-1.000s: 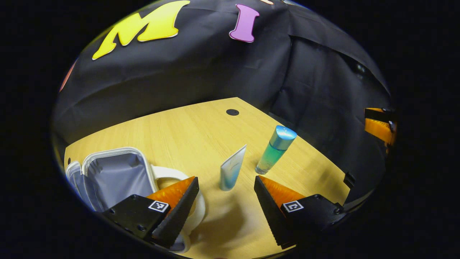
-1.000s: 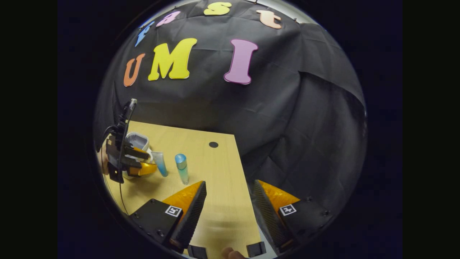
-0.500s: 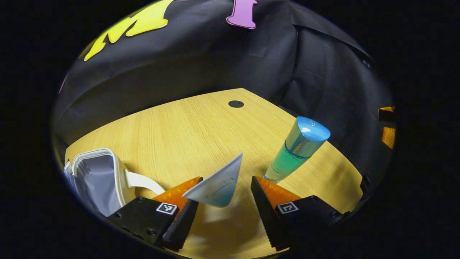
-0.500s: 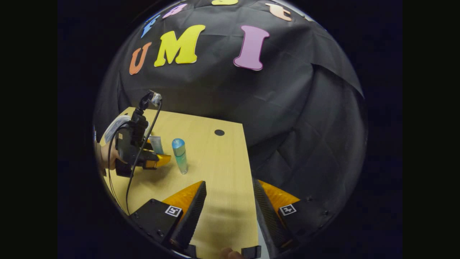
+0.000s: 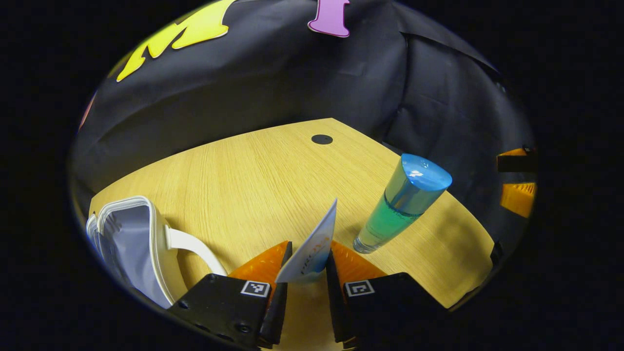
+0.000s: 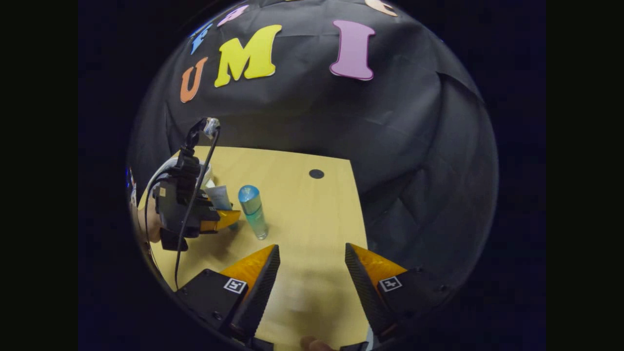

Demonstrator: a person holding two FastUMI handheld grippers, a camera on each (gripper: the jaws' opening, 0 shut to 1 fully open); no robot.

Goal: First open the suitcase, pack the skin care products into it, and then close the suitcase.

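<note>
One step's done: suitcase [image 5: 129,239] sits open on the table [image 5: 243,180]. Left gripper [image 5: 306,278] is clamped on the tube [image 5: 312,248], nothing's packed yet. Bottle [image 5: 402,204] waits upright; right gripper [image 6: 309,280] hangs apart.

In the left gripper view, the left gripper [image 5: 306,265], wide open a second earlier, closed its fingers onto the white-and-blue tube [image 5: 312,246] at the bottom centre. The green bottle [image 5: 402,202] grew larger toward the right. In the right gripper view, the right gripper [image 6: 312,278] drifted, and the table [image 6: 312,219] shifted in frame.
</note>
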